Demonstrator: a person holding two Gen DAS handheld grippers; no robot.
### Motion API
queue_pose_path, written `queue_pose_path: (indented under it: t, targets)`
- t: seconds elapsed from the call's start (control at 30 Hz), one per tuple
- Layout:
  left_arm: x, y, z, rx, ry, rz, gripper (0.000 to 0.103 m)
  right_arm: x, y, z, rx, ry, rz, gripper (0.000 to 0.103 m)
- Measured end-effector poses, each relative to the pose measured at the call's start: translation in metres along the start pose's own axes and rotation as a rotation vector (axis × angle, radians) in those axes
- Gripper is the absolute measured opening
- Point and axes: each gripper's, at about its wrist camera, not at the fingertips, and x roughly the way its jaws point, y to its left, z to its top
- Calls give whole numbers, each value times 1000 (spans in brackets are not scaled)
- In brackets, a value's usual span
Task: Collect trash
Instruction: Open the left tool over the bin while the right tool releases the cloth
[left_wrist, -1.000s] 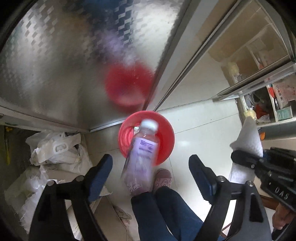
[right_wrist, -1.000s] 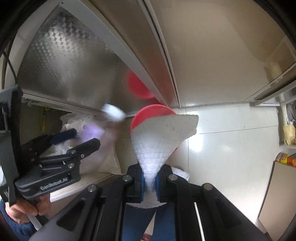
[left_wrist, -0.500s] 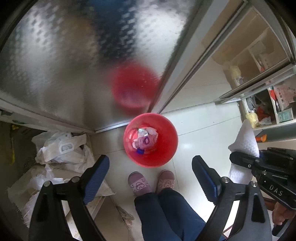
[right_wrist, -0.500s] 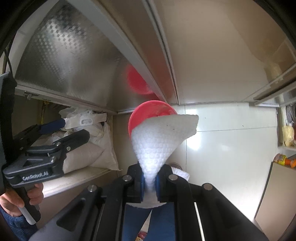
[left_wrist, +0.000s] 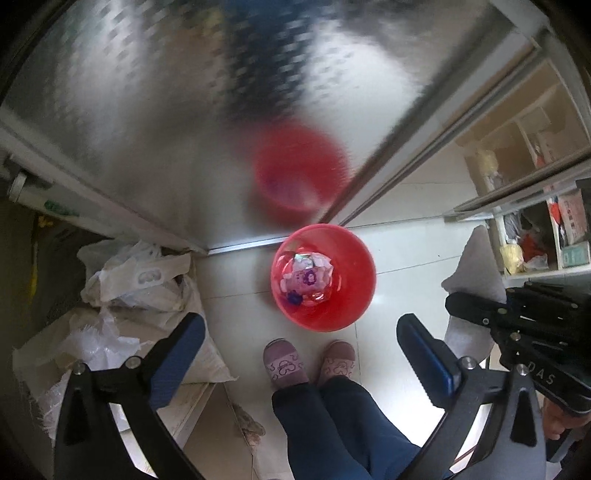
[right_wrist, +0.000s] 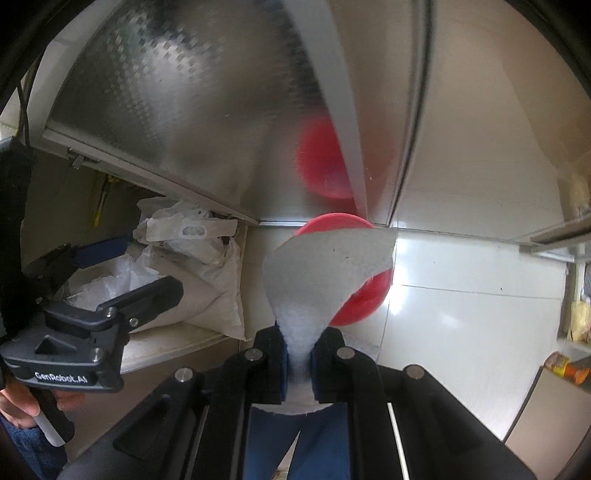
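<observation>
White tile floor, steel door behind. Red bin (left_wrist: 323, 277) by my feet, bottle (left_wrist: 304, 277) inside. My left gripper (left_wrist: 301, 354) gapes wide, empty; right gripper (right_wrist: 299, 360) pinches foam sheet (right_wrist: 325, 273) above the bin for dropping.

A round red plastic bucket (left_wrist: 356, 295) stands upright on the pale tiled floor, near the foot of a patterned metal door. Inside it lies a clear plastic bottle with a pink-and-purple label (left_wrist: 306, 276) among other crumpled wrappers. A white, dimpled foam sheet (right_wrist: 325, 273), fanned wide at its top and pinched narrow at its base, stands upright between the right claw's (right_wrist: 298, 360) closed fingers.
</observation>
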Motion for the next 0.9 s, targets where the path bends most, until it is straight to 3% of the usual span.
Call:
queue_pose_path:
  t: [0.27,0.33,0.37,0.4,0.67,0.9]
  targets:
    - [2,12,-4,-20,13,-3,103,10,12,10,-45,7,-36,12]
    - [3,15,-5,-26,15,1,103,7,14,11,-60,10,-62,35]
    - [3,17,-6,-30,14,0,103,9,15,11,-62,9,-64,56]
    - [3,19,-6,-33,14,2,103,10,15,11,-60,6,-64,66]
    - [-6,19,-10,-24,-2,9,103,4,11,1,-35,14,-91,76]
    - [-51,4,-11,12,-52,8,103,-32,19,-9,-3,-23,-100,87]
